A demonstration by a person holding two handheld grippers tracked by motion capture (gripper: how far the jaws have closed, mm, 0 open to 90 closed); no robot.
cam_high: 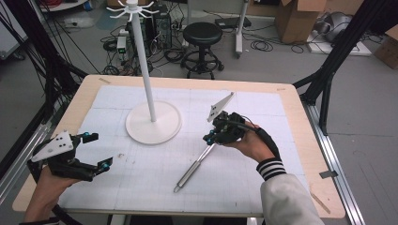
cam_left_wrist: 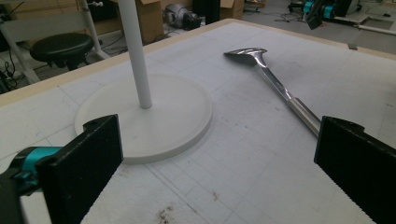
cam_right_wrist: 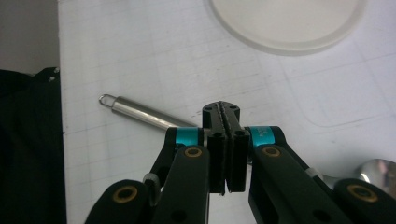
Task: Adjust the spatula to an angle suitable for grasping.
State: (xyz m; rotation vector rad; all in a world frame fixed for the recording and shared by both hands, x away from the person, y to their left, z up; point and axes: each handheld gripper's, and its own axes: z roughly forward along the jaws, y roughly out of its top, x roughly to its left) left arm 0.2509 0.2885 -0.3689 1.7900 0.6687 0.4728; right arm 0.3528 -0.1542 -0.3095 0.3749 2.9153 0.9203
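My left gripper (cam_high: 96, 151) sits at the lower left of the high view, matte black with teal joints and a grey three-cornered plate on top; its jaws stand wide apart with nothing between them. In the left gripper view the two ribbed black pads (cam_left_wrist: 88, 158) frame bare mat.

Centre-left of the high view: the white stand (cam_high: 153, 123), a flat round disc base with a slim smooth pole rising from it to a ring of hooks at the top edge.

Right of the base, the metal spoon (cam_high: 193, 167) lies diagonally on the white gridded mat (cam_high: 141, 183), its polished cylindrical handle running toward the lower centre. In the left gripper view its shiny bowl (cam_left_wrist: 246, 53) rests near the upper centre. In the right gripper view the handle ends in a small wire loop (cam_right_wrist: 106, 99).

My right gripper (cam_high: 210, 138) is centre-right, directly over the spoon's upper shaft. Its jaws are pressed together; whether they pinch the shaft I cannot tell.
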